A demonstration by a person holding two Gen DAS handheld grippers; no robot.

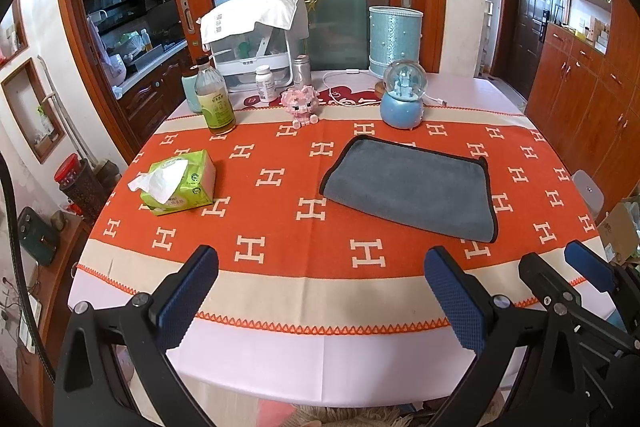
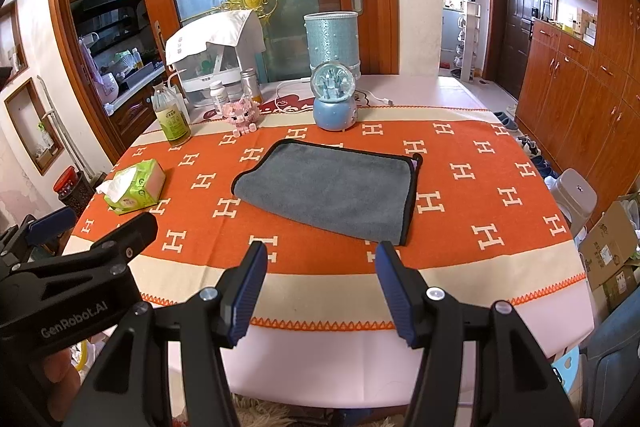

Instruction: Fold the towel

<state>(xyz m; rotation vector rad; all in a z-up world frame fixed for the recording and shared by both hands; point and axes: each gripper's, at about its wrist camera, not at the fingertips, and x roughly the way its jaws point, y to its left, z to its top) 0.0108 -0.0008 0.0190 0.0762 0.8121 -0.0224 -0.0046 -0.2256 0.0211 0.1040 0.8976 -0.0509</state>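
A grey towel [image 1: 412, 187] with black trim lies folded flat on the orange patterned tablecloth [image 1: 280, 227]; it also shows in the right wrist view [image 2: 332, 187]. My left gripper [image 1: 320, 263] is open and empty above the table's near edge, short of the towel. My right gripper [image 2: 322, 259] is open and empty, just in front of the towel's near edge. The right gripper shows at the left wrist view's right edge [image 1: 560, 263], and the left gripper shows at the right wrist view's left edge [image 2: 92, 223].
A green tissue pack [image 1: 180, 183] lies at the left. At the back stand a bottle [image 1: 214, 99], a pink toy pig [image 1: 300, 105], a blue snow globe [image 1: 402, 95], a teal cylinder [image 1: 394, 41] and a white covered appliance [image 1: 256, 39]. Wooden cabinets [image 2: 580, 87] stand at the right.
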